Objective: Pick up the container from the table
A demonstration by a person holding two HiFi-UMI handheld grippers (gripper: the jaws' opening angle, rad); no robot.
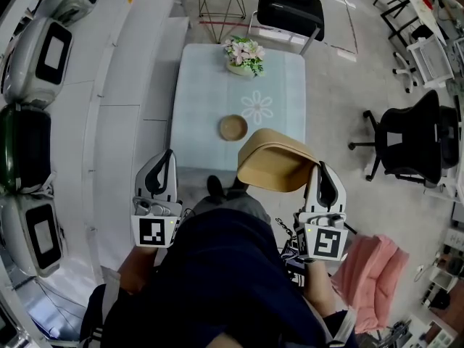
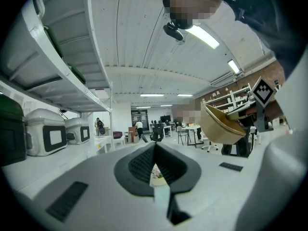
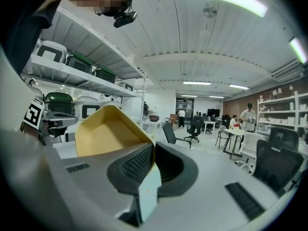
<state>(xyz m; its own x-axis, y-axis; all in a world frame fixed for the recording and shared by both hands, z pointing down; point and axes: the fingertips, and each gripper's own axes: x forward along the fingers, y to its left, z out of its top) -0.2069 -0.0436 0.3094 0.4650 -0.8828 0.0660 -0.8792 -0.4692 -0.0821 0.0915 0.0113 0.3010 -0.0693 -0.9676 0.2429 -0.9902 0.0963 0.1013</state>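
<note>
The container (image 1: 274,162) is a tan, shallow, square-cornered tray. It hangs in the air over the near edge of the light blue table (image 1: 206,96), tilted, with my right gripper (image 1: 320,174) shut on its rim. The right gripper view shows its yellow inside (image 3: 103,134) just left of the closed right gripper (image 3: 153,163), the rim pinched between the pads. In the left gripper view the same container (image 2: 221,126) floats at the right. My left gripper (image 1: 165,164) is held level beside my body, shut with nothing in it (image 2: 155,165).
On the table stand a pot of flowers (image 1: 244,55) at the far end and a small round wooden dish (image 1: 233,127) in the middle. White shelving with bins (image 1: 43,56) runs along the left. Black office chairs (image 1: 413,140) stand to the right and behind the table (image 1: 290,6).
</note>
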